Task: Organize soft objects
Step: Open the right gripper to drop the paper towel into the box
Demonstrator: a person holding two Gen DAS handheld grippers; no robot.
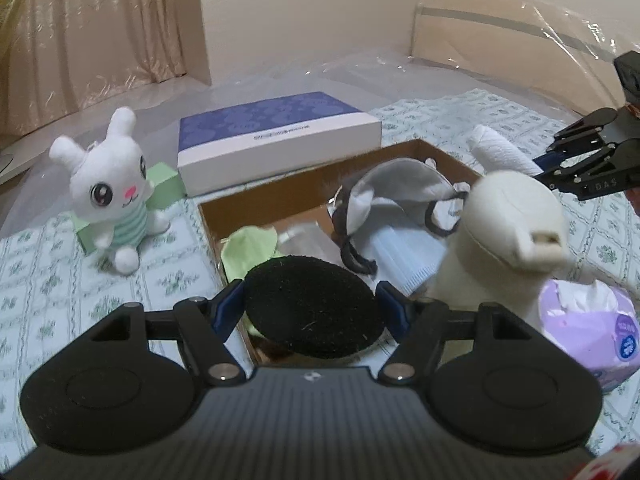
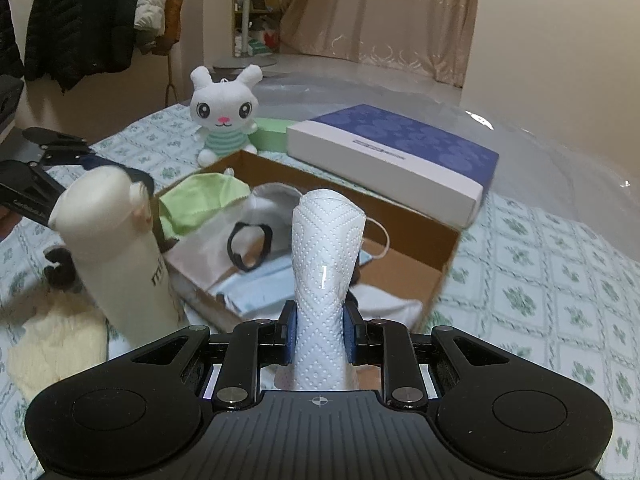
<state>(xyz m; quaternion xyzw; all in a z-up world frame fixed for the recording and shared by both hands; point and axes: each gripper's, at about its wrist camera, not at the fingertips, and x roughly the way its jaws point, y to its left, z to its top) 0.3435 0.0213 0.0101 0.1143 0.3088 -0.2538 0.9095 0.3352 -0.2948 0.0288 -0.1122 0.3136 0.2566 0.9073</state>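
Note:
My left gripper (image 1: 312, 300) is shut on a black round pad (image 1: 316, 320), held over the near end of a brown cardboard box (image 1: 444, 156). Inside the box lie a green cloth (image 1: 248, 248), a grey pouch (image 1: 396, 184) with black cords, and blue face masks (image 1: 404, 256). My right gripper (image 2: 320, 340) is shut on a white embossed paper towel roll (image 2: 324, 248), above the box (image 2: 424, 240). From the left wrist view, that gripper (image 1: 560, 168) and the roll (image 1: 500, 148) hang at the right. A white bunny plush (image 1: 108, 196) sits to the left of the box.
A cream bottle (image 2: 116, 256) stands upright beside the box, between the two grippers. A purple tissue pack (image 1: 588, 332) lies behind it. A blue and white flat box (image 2: 392, 152), a green block (image 1: 164, 180) and a cream knit cloth (image 2: 56, 352) lie on the patterned bedspread.

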